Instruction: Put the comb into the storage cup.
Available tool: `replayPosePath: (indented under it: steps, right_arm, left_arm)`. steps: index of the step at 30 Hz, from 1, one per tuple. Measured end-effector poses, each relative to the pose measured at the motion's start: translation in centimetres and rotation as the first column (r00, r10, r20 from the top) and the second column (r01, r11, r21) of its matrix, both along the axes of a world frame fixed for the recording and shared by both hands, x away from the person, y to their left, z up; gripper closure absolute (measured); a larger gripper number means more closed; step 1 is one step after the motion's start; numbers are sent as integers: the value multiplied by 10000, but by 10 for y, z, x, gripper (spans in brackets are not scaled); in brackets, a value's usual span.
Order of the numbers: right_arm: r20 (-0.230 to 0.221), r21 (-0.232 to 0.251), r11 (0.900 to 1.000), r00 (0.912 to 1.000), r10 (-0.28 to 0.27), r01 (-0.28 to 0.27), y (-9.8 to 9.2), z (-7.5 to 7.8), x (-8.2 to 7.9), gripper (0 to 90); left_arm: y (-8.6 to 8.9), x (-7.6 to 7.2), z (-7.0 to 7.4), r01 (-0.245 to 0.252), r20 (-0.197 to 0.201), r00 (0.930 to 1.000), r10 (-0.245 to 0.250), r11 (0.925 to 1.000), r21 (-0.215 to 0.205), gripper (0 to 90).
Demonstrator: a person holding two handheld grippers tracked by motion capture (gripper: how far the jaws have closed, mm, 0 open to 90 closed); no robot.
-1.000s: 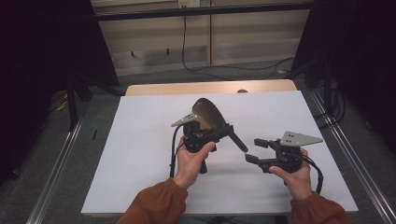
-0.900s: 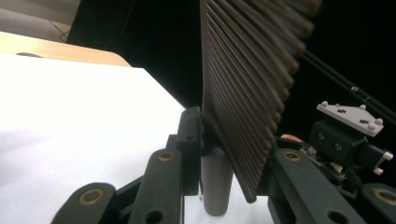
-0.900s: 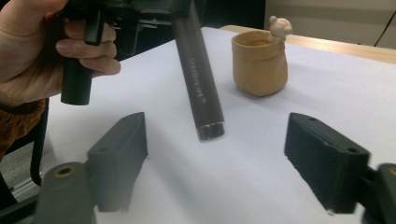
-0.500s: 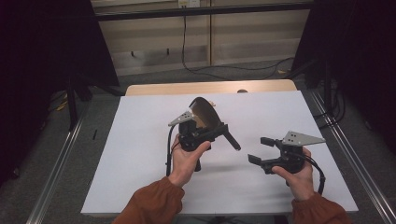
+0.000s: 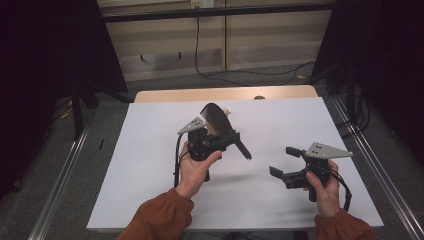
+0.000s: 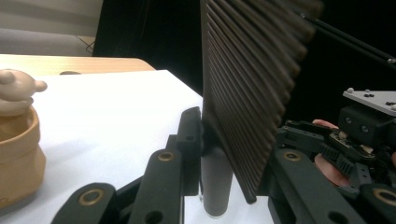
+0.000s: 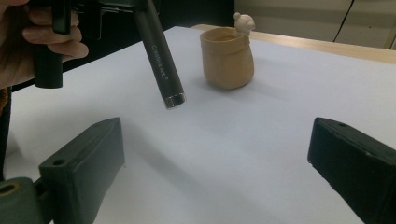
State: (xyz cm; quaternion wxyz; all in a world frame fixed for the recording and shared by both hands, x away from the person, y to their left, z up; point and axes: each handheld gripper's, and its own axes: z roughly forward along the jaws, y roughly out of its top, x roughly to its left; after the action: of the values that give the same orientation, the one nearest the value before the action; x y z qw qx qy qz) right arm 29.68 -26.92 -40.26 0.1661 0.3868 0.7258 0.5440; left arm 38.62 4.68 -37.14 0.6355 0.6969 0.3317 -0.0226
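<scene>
Left claw (image 5: 220, 137) clamps the brush (image 5: 218, 120), handle slanting down toward the right claw (image 5: 286, 161), just opened empty.

We see the fan brush (image 5: 216, 120) left of the right gripper (image 5: 285, 162), the bear-topped cup (image 7: 228, 56) behind it.

Dim surroundings, bright tabletop, soft close-up blur

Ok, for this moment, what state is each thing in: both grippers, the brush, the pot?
left gripper: shut on the brush, held above the table.
right gripper: jaws just opened, nothing between them.
brush: clamped, head up, handle tilted down.
beige pot: upright on the white table, untouched.
</scene>
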Motion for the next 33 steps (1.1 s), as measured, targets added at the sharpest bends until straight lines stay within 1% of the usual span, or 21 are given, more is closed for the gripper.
replayPosePath:
  steps: [1,2,3,4,5,7,9,12,13,15,18,22,24,25,26,28,29,30,31,32,33]
  right_arm:
    - [35,26,10000,10000,-6,6,0,0,-1,31]
    - [56,10,9999,9999,-102,102,-1,-1,-2,32]
    - [122,-49,9997,9997,-229,229,-1,-1,-3,33]
    - [199,-81,9993,9991,-371,373,-1,-1,-4,34]
    - [371,-117,9981,9975,-601,606,-1,-2,-6,35]
    - [752,-92,9955,9928,-937,946,-1,-3,-9,37]
    - [885,25,9943,9903,-1068,1070,-2,-4,-12,37]
    - [1088,202,9912,9852,-1321,1307,-2,-4,-16,39]
    - [1171,229,9898,9829,-1422,1404,-3,-4,-17,39]
    - [1329,163,9876,9787,-1566,1558,-4,-4,-20,39]
    - [1442,170,9827,9721,-1850,1845,-5,-5,-23,33]
    - [1460,132,9794,9686,-2011,2014,-9,-6,-26,29]
    - [1473,103,9790,9680,-2030,2037,-11,-6,-28,29]
    - [1473,131,9779,9669,-2083,2087,-11,-6,-29,29]
    - [1471,130,9766,9657,-2142,2146,-12,-6,-30,29]
    - [1540,153,9744,9624,-2239,2242,-14,-6,-32,29]
    - [1605,178,9727,9595,-2313,2315,-15,-6,-33,29]
    - [1636,139,9714,9579,-2361,2370,-16,-6,-34,29]
    - [1719,106,9683,9535,-2476,2495,-17,-6,-35,29]
    - [1814,103,9641,9476,-2629,2654,-17,-6,-36,29]
    - [1935,85,9631,9445,-2656,2691,-18,-6,-37,30]
  left_arm:
    - [0,0,0,-13,-27,10000,13,10000,-6,729]
    - [1,1,0,2,33,10000,-2,9999,104,730]
    - [2,1,0,-37,55,10000,37,9999,114,730]
    - [2,2,0,-24,-23,10000,25,10000,90,730]
    - [3,3,0,-43,-6,10000,43,9999,128,729]
    - [6,4,1,-123,311,9995,108,9988,479,730]
    - [8,5,2,-200,343,9992,183,9986,499,730]
    - [10,6,4,-347,583,9978,303,9965,756,730]
    - [11,6,5,-322,596,9978,277,9966,754,731]
    - [13,7,7,-455,794,9961,382,9946,930,731]
    - [16,8,9,-509,871,9953,425,9941,959,730]
    - [20,11,12,-730,1085,9924,584,9880,1363,731]
    - [24,14,12,-699,1059,9928,560,9887,1325,731]
    - [25,14,13,-845,1123,9913,689,9864,1410,731]
    - [26,15,14,-867,1182,9906,694,9851,1483,731]
    - [29,16,15,-984,1182,9895,826,9860,1344,731]
    - [30,16,16,-973,1218,9893,807,9857,1374,731]
    - [31,16,17,-1088,1301,9874,906,9841,1404,731]
    - [33,16,17,-1119,1320,9869,930,9833,1435,731]
    - [34,17,18,-1089,1247,9879,919,9844,1378,731]
    - [36,18,19,-1078,1202,9885,920,9853,1322,731]
